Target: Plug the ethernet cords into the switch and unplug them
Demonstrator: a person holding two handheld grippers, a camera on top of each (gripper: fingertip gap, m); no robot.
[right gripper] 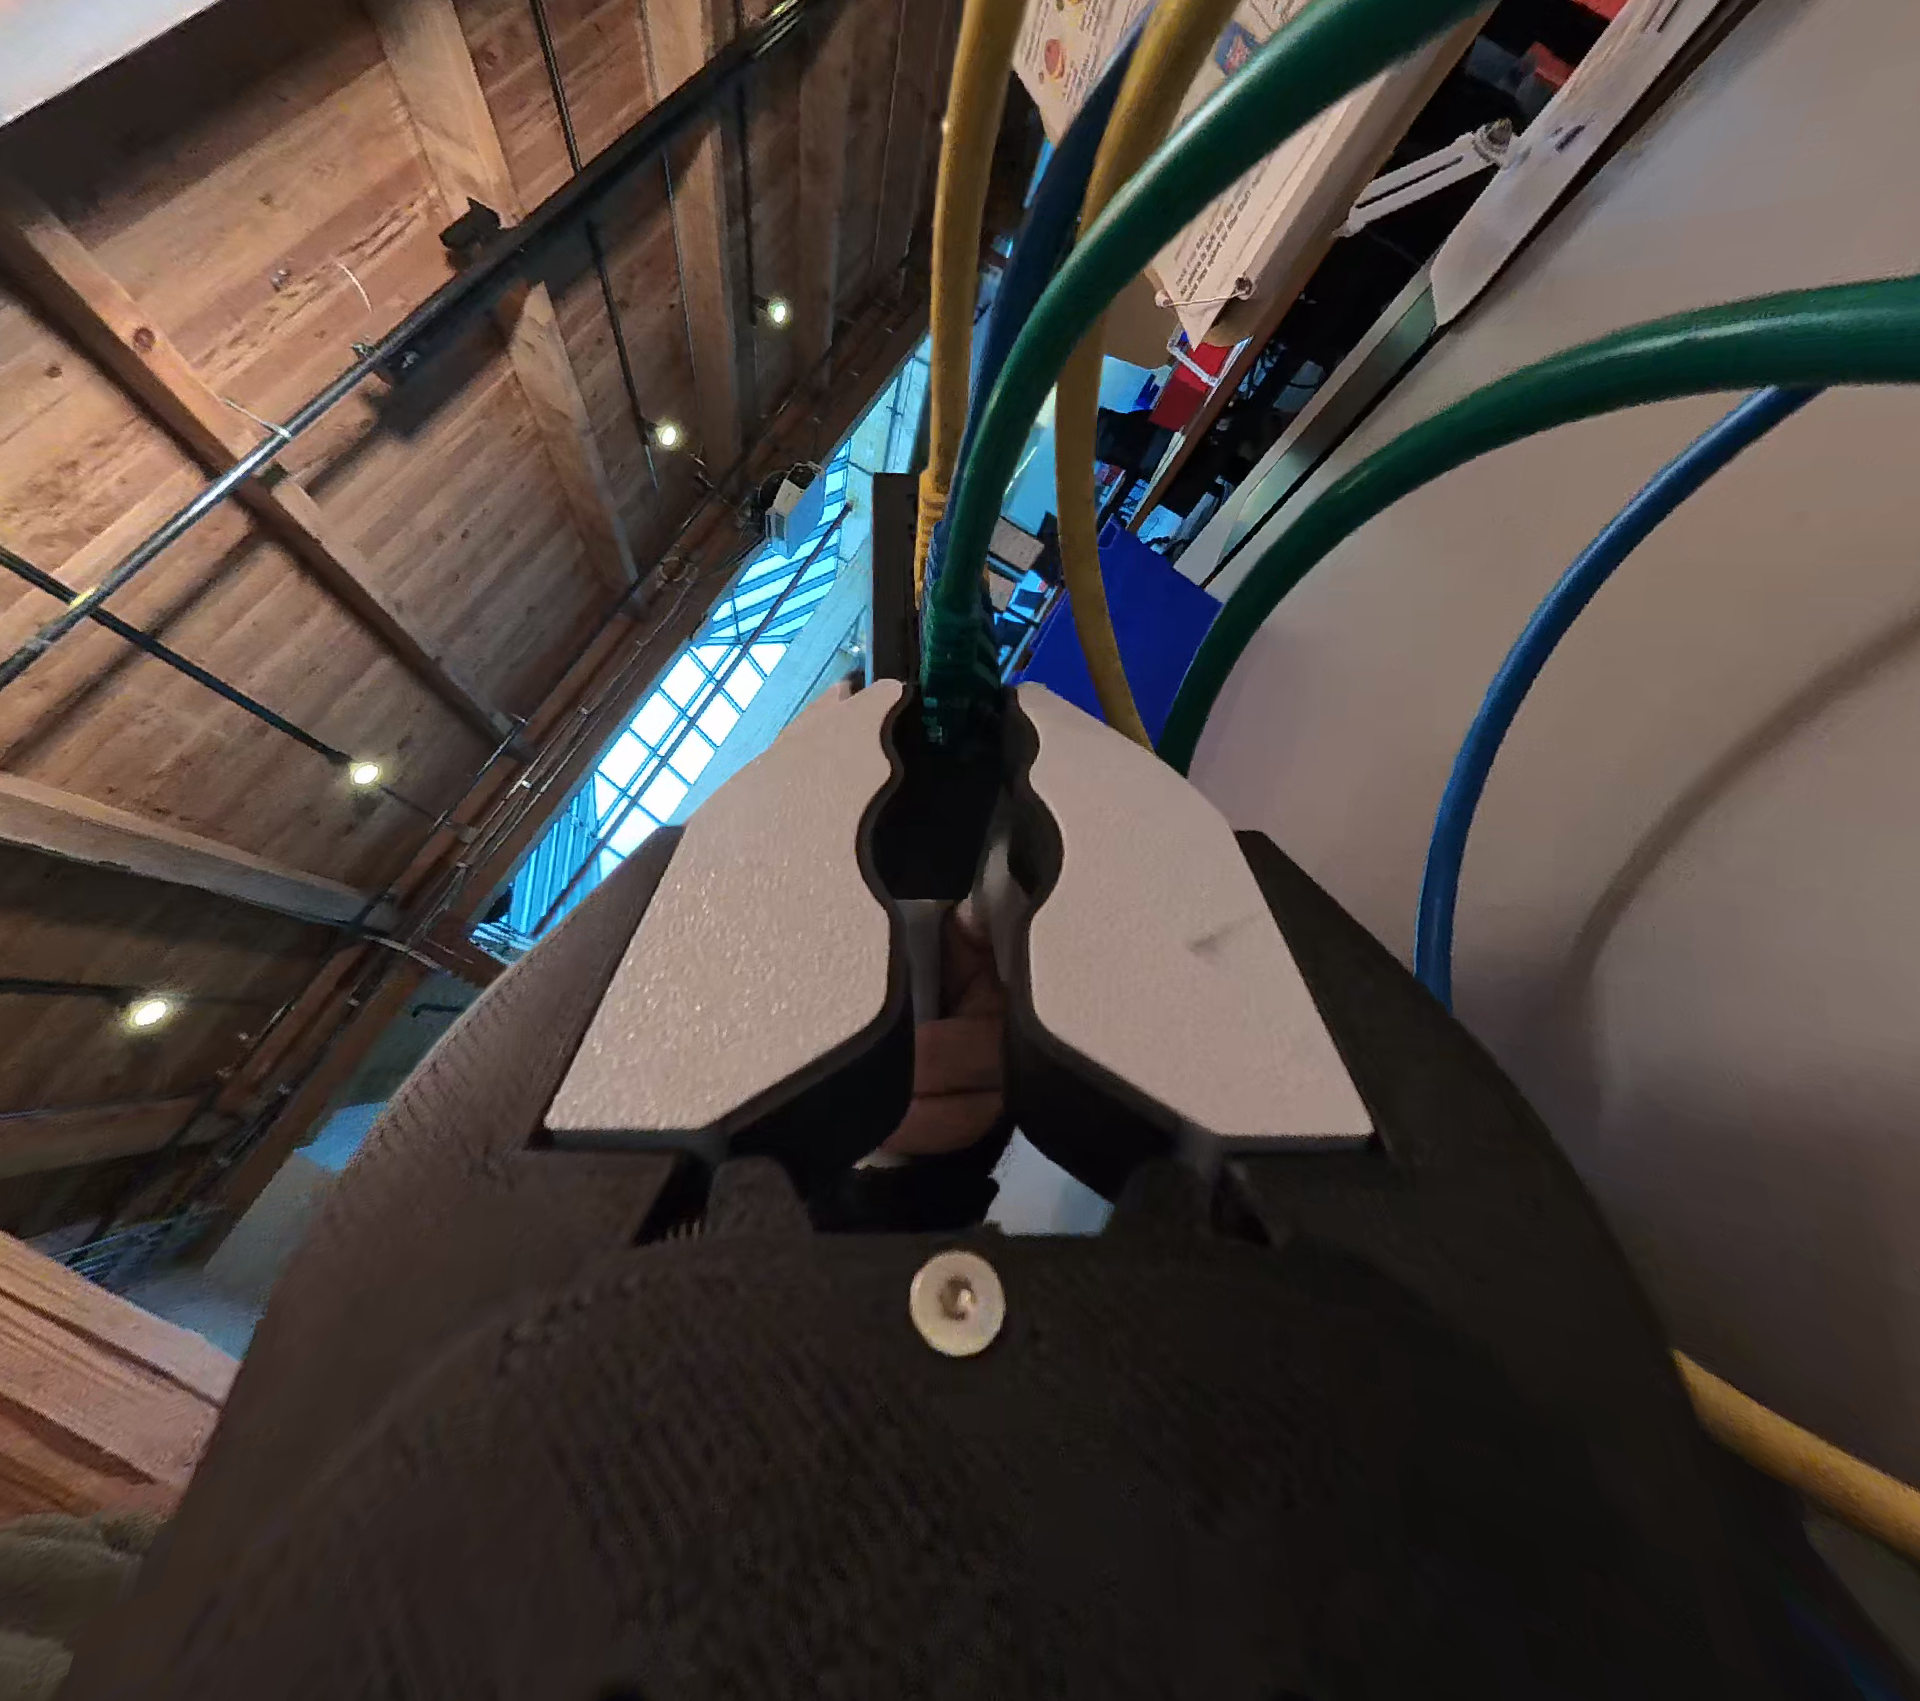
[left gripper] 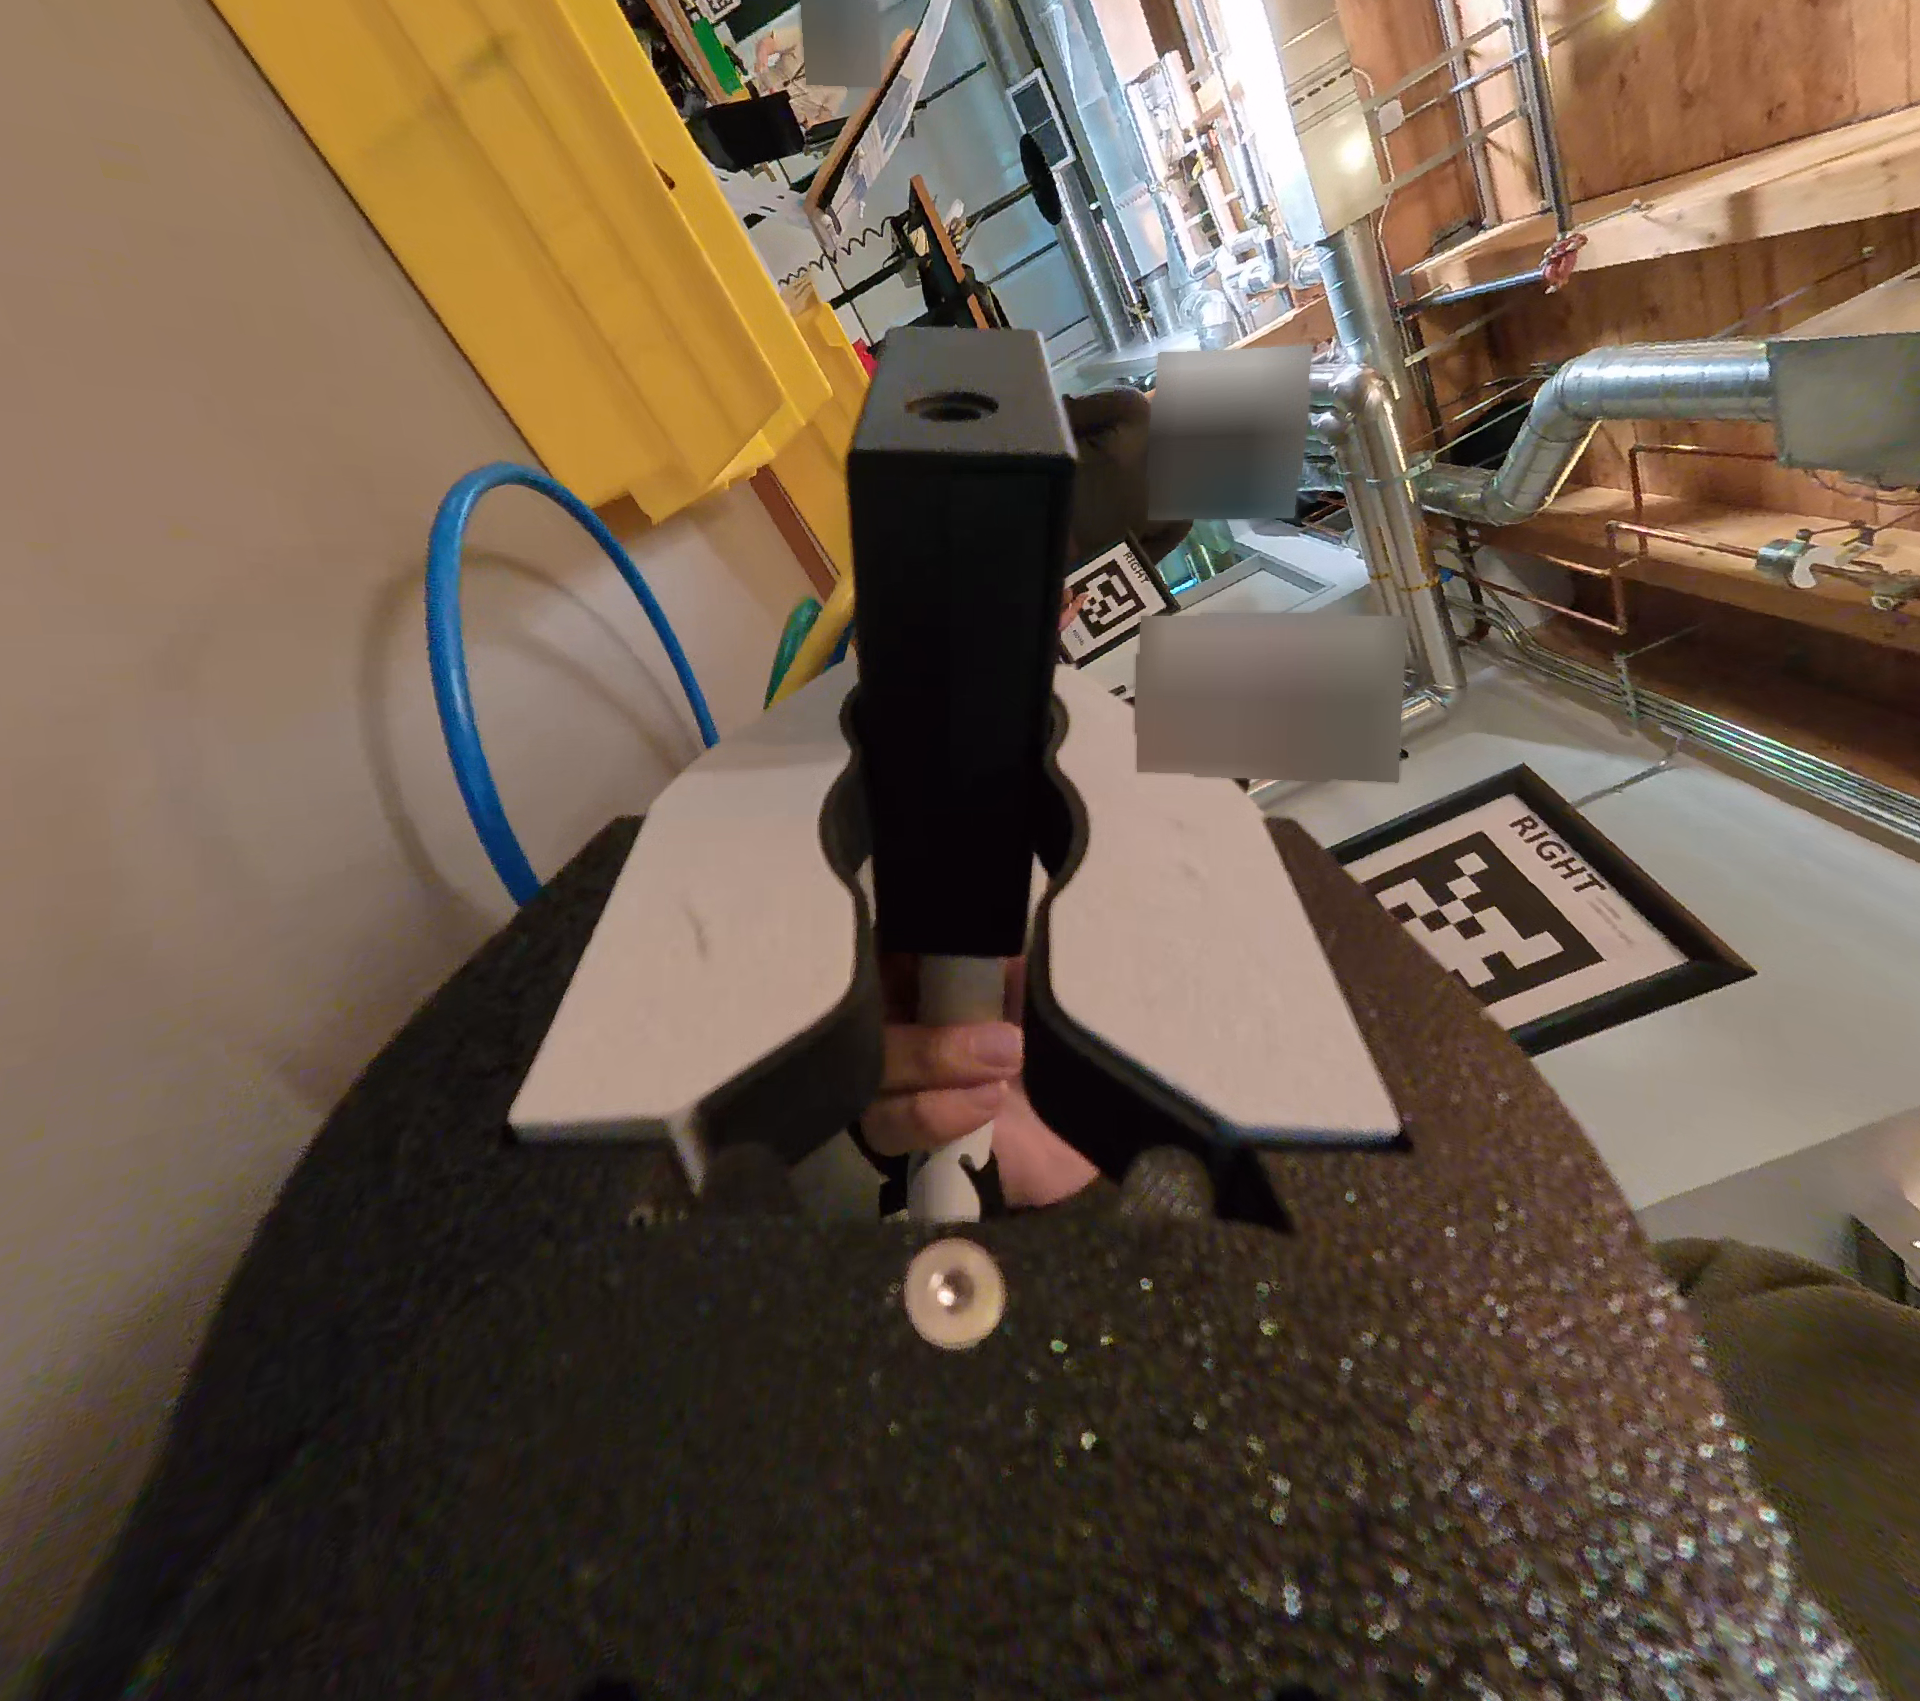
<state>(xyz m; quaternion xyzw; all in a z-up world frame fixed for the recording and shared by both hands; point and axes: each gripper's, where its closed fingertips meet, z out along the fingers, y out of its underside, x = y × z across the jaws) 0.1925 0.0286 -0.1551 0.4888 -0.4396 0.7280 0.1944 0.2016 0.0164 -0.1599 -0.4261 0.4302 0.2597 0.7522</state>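
The left hand-held gripper [left gripper: 961,830] is closed on the switch [left gripper: 961,612], a narrow black box that stands at frame centre of the left wrist view and runs away from the camera. The grip sits on the near end of the box, apparently to brace it against plugging and pulling forces. A blue cord [left gripper: 457,643] loops at centre left over the pale worktop [left gripper: 208,716], beside a yellow bin [left gripper: 468,93].

In the right wrist view, the right hand-held gripper [right gripper: 956,794] is closed narrow on the connector of a green cord [right gripper: 961,643] at frame centre. The connector lies against the dark edge of the switch [right gripper: 891,571]. Whether it is fully seated cannot be told. Holding the connector rather than the cable gives control of its angle.

A yellow cord [right gripper: 961,197] and another blue cord [right gripper: 1496,716] rise toward the upper right.
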